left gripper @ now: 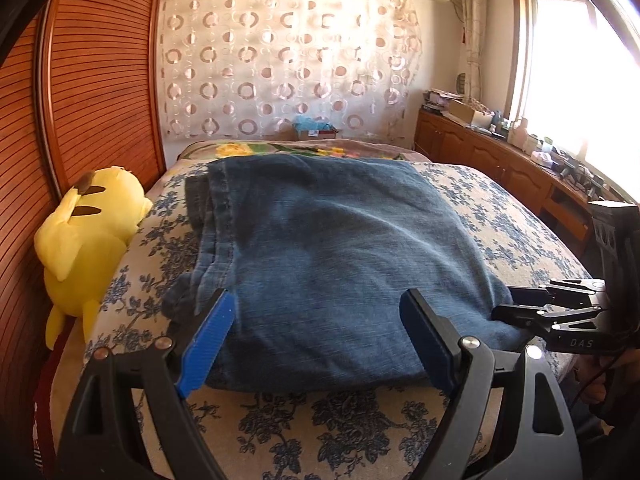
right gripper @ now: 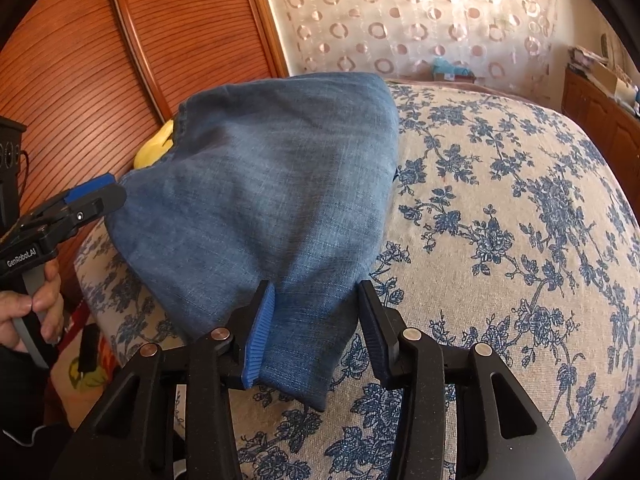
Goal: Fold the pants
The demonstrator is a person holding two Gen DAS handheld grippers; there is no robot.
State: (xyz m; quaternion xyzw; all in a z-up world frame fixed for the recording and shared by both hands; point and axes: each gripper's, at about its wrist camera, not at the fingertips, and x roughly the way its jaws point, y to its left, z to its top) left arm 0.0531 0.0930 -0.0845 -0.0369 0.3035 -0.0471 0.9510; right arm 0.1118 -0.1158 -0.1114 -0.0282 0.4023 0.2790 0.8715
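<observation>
Left wrist view: we see the pants (left gripper: 328,256) lying as a thick, squared bundle on the bed (left gripper: 500,216), which has a blue-flowered cover.
Left gripper (left gripper: 316,344): our jaws stand wide open at the near edge of the bundle, one on each side of the near stretch, gripping nothing; we judge they are spread this wide to take in the thick stacked layers.
Right gripper in this view (left gripper: 520,304): it reaches in from the right at the bundle's near right corner; from here we cannot tell how far its jaws are parted.
Beside the bed: a yellow plush toy (left gripper: 88,240) lies at the left edge, apart from the denim.
Right wrist view: the pants (right gripper: 256,208) fill the left half of the bed (right gripper: 520,240).
Right gripper (right gripper: 316,332): our jaws are partly open with the near corner of the denim between them, not pinched.
Progress: the folding looks nearly done to us, with both grippers set along the near edge, likely for a last fold or a tidy.
</observation>
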